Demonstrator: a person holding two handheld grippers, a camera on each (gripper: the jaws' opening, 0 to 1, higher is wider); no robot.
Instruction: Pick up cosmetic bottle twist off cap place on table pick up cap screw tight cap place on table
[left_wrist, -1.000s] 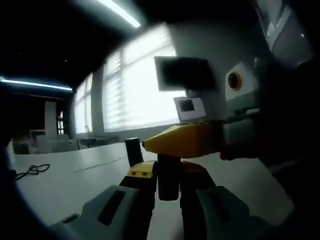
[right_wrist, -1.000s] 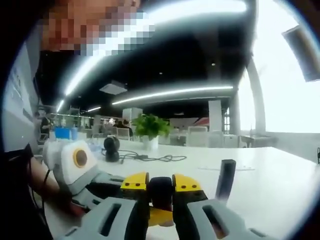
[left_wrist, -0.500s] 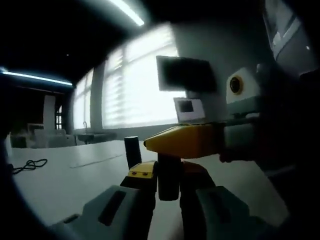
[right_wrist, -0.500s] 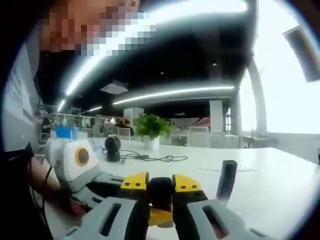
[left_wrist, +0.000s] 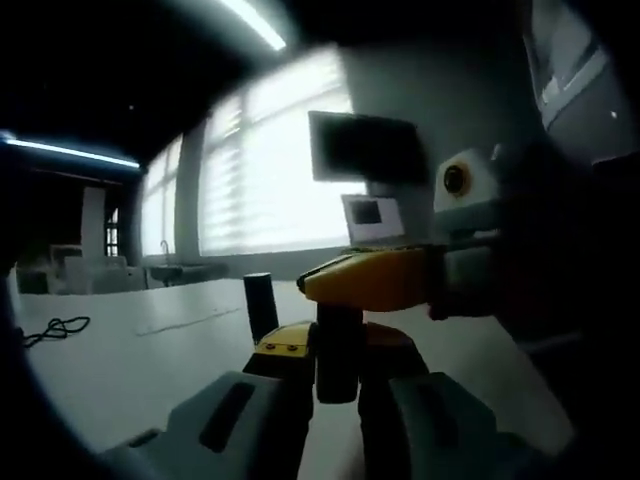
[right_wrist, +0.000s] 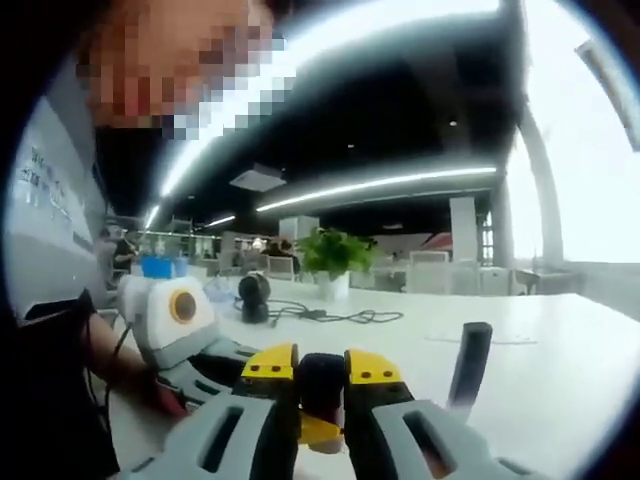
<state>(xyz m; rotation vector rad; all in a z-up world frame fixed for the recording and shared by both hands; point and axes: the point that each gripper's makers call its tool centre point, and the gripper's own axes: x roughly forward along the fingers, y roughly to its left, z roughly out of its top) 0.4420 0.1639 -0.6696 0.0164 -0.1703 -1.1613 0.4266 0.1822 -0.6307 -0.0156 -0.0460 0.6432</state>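
The left tool (left_wrist: 335, 345) clamps the dark cylindrical cosmetic bottle (left_wrist: 338, 350) upright above the white worktop (left_wrist: 130, 350), while the right tool (right_wrist: 322, 372) closes crosswise on its dark round cap (right_wrist: 322, 385), probably so one holds while the other twists.

The cosmetic bottle (left_wrist: 338, 352) is mostly hidden between both grippers' jaws.

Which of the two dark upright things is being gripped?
The dark bottle, clamped by both grippers. The other dark piece stands free on the white table behind.
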